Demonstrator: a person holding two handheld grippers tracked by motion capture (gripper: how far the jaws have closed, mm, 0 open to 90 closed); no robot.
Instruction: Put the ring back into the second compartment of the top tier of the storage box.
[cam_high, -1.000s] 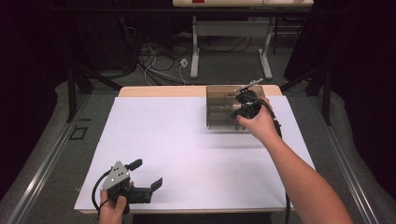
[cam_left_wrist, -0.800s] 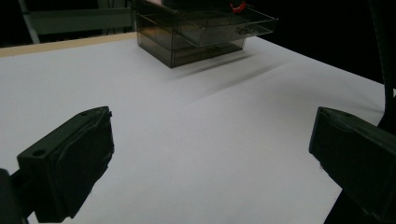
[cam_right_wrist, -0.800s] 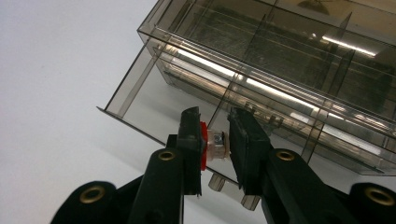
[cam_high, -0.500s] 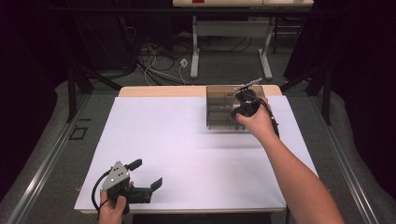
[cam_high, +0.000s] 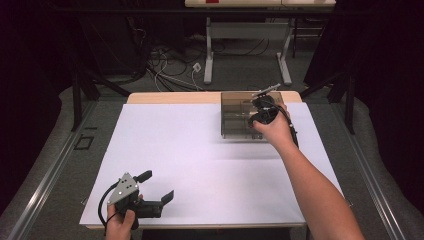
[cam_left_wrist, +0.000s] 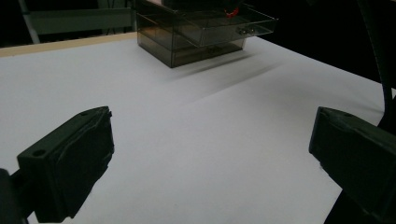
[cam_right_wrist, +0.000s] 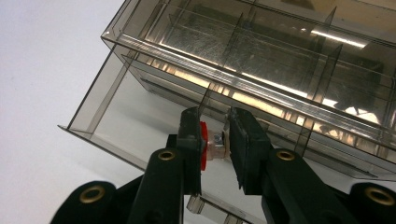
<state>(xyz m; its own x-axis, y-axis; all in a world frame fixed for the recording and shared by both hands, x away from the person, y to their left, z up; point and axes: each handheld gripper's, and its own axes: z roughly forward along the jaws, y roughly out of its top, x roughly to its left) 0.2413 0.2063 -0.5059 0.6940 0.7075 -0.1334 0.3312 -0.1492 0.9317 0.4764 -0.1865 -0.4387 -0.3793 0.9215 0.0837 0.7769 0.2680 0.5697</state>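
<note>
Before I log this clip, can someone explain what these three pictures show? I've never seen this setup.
No robot here: a person holds a two-jaw tool in each hand at a white table. One picture looks down from above; the other two come from cameras riding on each tool.

The left gripper rests near the table's front edge, jaws wide apart, holding nothing. The right gripper is at a smoky clear drawer box at the far side, its jaws shut on a small red and clear piece over a pulled-out drawer. What that piece is, I cannot tell.
</note>
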